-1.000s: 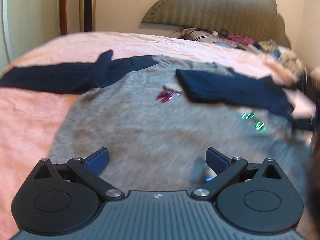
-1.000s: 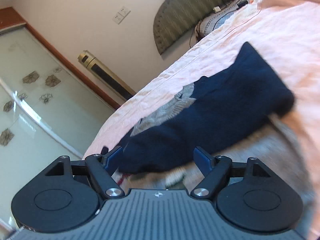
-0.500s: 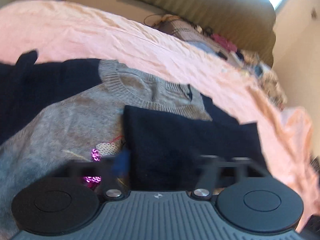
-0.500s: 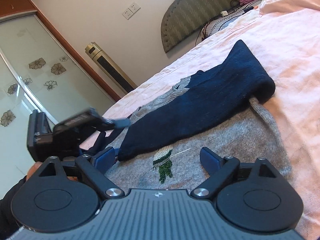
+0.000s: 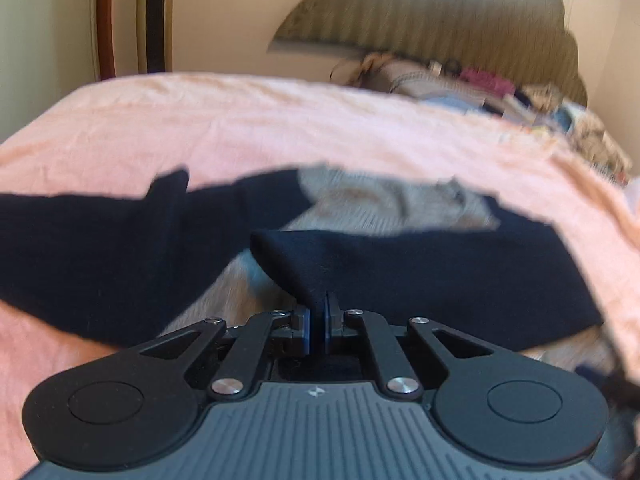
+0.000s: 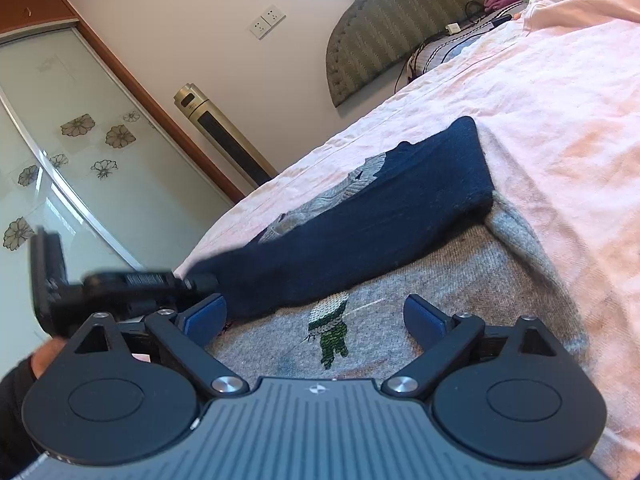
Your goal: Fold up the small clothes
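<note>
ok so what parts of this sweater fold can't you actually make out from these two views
- Left wrist view: the grey sweater's collar is motion-blurred; the navy sleeves and the left hand-held gripper, shut on the navy sleeve cuff, cover most of its body.
- Right wrist view: the sweater's hem is hidden behind the right hand-held gripper, whose jaws are opening over the sequin patch.
- Right wrist view: the left hand-held gripper is blurred.

Around the grey sweater (image 6: 460,280) the pink bedsheet (image 6: 560,100) lies bare, so my claws can pass there freely. The far end is blocked by the headboard (image 6: 400,12) and a heap of clothes (image 5: 480,80). On the left, my left gripper (image 6: 200,280) stands just beside my right gripper (image 6: 316,316).
</note>
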A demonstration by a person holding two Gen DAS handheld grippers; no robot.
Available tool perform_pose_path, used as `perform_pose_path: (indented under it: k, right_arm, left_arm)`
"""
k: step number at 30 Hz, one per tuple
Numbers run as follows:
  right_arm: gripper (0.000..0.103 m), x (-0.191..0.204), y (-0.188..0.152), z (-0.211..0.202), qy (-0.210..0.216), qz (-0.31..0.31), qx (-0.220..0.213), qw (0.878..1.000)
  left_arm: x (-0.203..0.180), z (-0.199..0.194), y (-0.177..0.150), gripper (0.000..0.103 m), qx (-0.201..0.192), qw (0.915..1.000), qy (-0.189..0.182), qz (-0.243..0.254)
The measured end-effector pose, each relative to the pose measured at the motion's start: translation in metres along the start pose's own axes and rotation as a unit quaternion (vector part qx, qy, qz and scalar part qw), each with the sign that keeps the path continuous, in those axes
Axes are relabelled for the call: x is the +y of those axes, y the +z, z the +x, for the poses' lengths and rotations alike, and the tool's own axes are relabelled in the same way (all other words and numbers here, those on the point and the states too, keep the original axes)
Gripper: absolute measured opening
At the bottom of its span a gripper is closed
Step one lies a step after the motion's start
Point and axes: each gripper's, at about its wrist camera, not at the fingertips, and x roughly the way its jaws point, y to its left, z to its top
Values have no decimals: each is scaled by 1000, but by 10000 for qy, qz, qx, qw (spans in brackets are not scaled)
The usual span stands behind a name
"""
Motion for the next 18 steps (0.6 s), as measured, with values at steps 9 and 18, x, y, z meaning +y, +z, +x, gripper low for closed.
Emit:
perform_pose_path:
  k: [9,18]
  right_arm:
    - [98,8,37,-14,32,327,-268,9991]
    - [98,-2,99,111,-1844,-1149,763,9731]
  left_arm:
    - [9,-66,-11,68,-1775,9828,-261,-433]
    - [-16,27,-3,96,-706,9967,-160,-372]
